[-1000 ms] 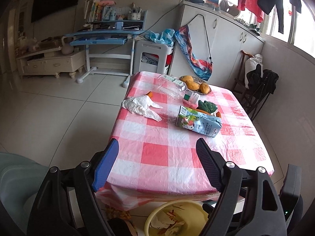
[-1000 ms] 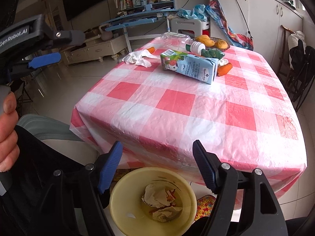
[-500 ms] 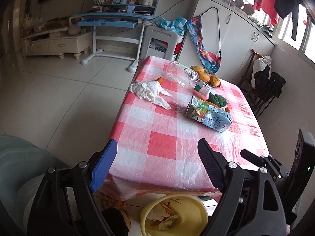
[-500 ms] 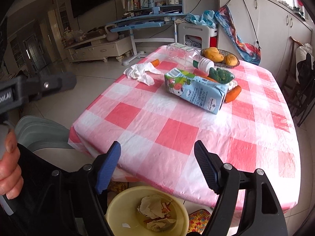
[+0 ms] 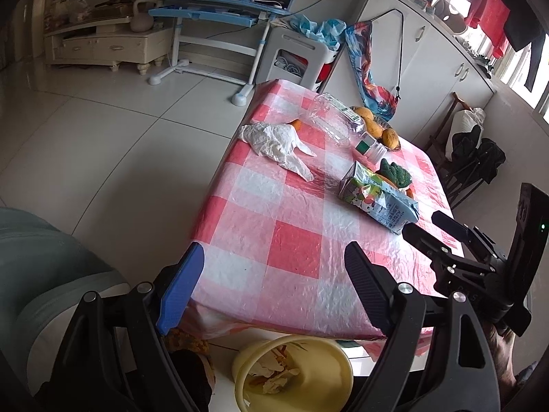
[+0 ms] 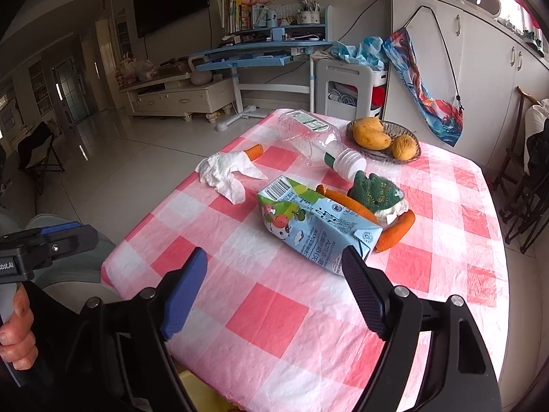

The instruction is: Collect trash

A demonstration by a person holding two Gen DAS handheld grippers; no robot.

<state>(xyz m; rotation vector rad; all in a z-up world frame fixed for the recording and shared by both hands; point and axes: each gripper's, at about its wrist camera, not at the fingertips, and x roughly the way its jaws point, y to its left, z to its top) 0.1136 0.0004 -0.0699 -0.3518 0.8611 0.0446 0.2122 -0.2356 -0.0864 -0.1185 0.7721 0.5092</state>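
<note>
On crinkled checked tablecloth (image 6: pixel 274 312): boxy carton (image 6: pixel 319 226).

Seen from the right wrist, bare tablecloth (image 6: pixel 274 309) lies open from the near edge to the milk carton (image 6: pixel 319 230), which blocks twelve o'clock. Behind it crowd carrots (image 6: pixel 394 231), a green toy (image 6: pixel 374 192), an overturned clear bottle (image 6: pixel 319 140) and a fruit bowl (image 6: pixel 405 159). A crumpled tissue (image 6: pixel 226 171) sits at eleven o'clock; clear cloth runs between it and the carton.

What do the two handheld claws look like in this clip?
Both match: black angular frames with silver screw heads. On the left claw and the right claw, one finger has a smooth blue pad, the other a ribbed black pad. White lettering marks the left claw's body.
</note>
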